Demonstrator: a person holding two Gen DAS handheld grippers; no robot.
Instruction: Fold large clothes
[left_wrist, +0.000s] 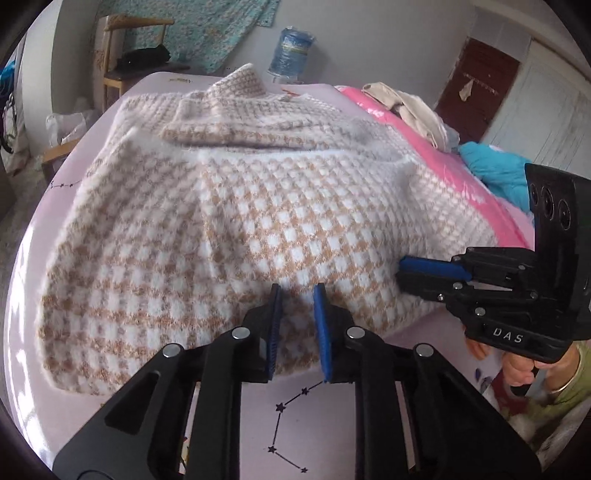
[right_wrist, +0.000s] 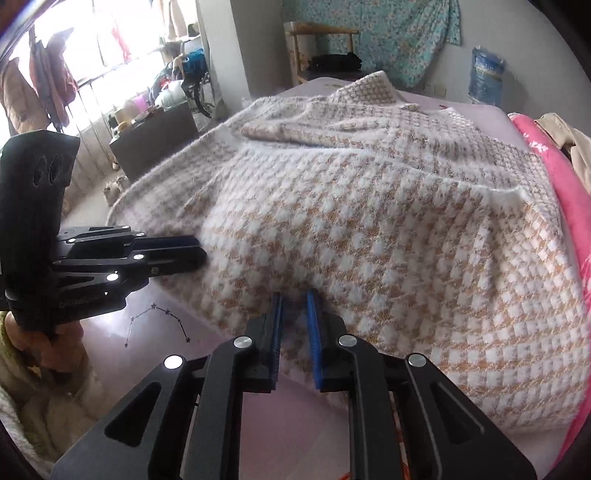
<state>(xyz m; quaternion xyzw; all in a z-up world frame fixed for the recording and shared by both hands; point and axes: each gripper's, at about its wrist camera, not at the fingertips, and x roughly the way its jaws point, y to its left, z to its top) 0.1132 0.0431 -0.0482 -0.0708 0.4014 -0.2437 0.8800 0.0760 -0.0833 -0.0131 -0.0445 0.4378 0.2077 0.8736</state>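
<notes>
A large fluffy sweater (left_wrist: 258, 206) (right_wrist: 369, 221), white with a tan check, lies spread on a lilac bed sheet (left_wrist: 295, 424), a sleeve folded across its far part. Its near hem bunches up at both grippers. My left gripper (left_wrist: 297, 291) has the hem pinched between its blue pads; from the right wrist view it (right_wrist: 201, 253) shows side-on at the sweater's left edge, jaws together. My right gripper (right_wrist: 294, 295) grips the hem further right, fabric filling the narrow gap. In the left wrist view it (left_wrist: 400, 269) bites the hem's right part, a hand (left_wrist: 521, 369) holding its handle.
A pink blanket (left_wrist: 443, 147) runs along the bed's right side with beige clothes (left_wrist: 406, 107) and a blue garment (left_wrist: 495, 170) on it. Beyond the bed stand a wooden chair (left_wrist: 122, 55) and a water bottle (left_wrist: 291, 51). A dark cabinet (right_wrist: 155, 136) stands left of the bed.
</notes>
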